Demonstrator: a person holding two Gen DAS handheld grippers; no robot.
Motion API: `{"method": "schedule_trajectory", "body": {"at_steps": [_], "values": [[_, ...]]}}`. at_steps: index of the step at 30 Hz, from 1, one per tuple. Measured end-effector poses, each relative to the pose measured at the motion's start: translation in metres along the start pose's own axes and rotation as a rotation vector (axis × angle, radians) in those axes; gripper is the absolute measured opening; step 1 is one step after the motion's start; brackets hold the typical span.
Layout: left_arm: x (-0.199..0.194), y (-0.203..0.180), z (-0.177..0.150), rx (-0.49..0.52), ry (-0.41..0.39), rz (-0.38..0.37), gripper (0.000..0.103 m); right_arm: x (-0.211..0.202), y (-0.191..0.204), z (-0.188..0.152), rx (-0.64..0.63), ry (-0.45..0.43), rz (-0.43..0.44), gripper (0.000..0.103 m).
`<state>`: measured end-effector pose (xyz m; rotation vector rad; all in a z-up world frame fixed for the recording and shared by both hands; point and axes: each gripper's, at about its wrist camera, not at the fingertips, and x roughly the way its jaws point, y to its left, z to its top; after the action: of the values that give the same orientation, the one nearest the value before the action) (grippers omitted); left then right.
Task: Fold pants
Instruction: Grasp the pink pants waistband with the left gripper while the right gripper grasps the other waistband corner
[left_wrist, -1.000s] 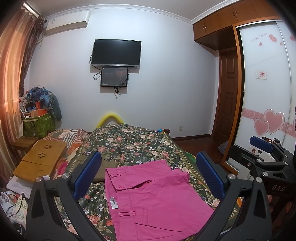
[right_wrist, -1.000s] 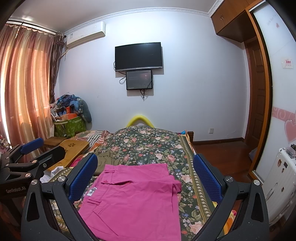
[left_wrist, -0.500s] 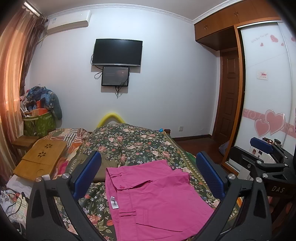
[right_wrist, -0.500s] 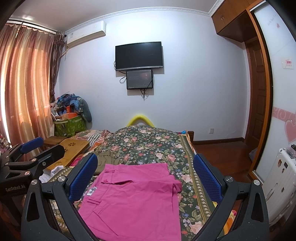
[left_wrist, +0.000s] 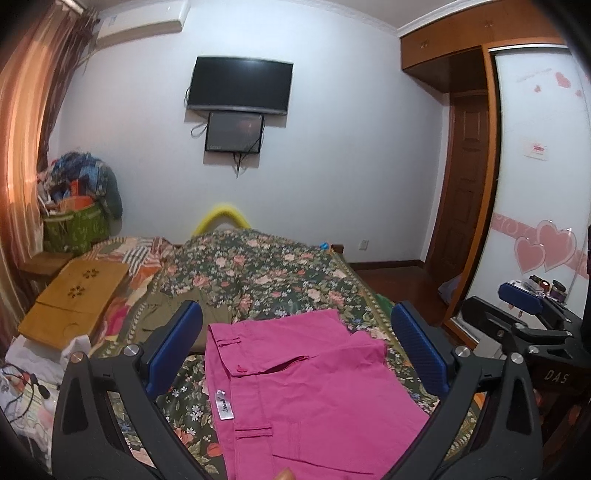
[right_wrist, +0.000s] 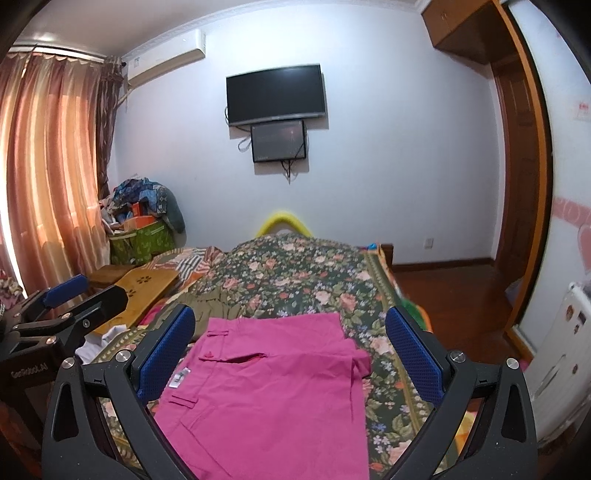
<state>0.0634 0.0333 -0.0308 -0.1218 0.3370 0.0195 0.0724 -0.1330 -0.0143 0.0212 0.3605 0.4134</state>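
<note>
Pink pants (left_wrist: 306, 391) lie folded flat on the near end of the floral bedspread (left_wrist: 258, 273), waistband to the left with a white label. They also show in the right wrist view (right_wrist: 269, 384). My left gripper (left_wrist: 295, 332) is open and empty, held above the pants. My right gripper (right_wrist: 288, 332) is open and empty, also above them. The right gripper shows at the right edge of the left wrist view (left_wrist: 524, 317); the left gripper shows at the left edge of the right wrist view (right_wrist: 62, 306).
An olive garment (left_wrist: 173, 306) lies on the bed beyond the pants. A wooden lap desk (left_wrist: 74, 295) sits at the left. A green bag of clutter (left_wrist: 74, 225) stands by the curtain. A wardrobe (left_wrist: 535, 184) and door are at the right.
Both grippers have shifted slightly; the view has tilted a little down toward the pants. The pants have not moved.
</note>
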Motion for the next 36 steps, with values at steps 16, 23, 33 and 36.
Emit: {"method": "schedule_trajectory", "body": {"at_steps": [16, 23, 33, 36], "values": [[0.19, 0.088, -0.011, -0.005, 0.35, 0.109, 0.103, 0.136, -0.066, -0.011, -0.07, 0.263, -0.13, 0.103], [0.266, 0.122, -0.026, 0.014, 0.445, 0.156, 0.096, 0.203, -0.085, -0.016, -0.168, 0.38, -0.14, 0.103], [0.339, 0.155, -0.058, 0.013, 0.578, 0.165, 0.081, 0.314, -0.101, -0.034, -0.207, 0.571, 0.025, 0.101], [0.353, 0.164, -0.067, -0.013, 0.62, 0.151, 0.081, 0.339, -0.103, -0.041, -0.21, 0.613, 0.047, 0.098]]}}
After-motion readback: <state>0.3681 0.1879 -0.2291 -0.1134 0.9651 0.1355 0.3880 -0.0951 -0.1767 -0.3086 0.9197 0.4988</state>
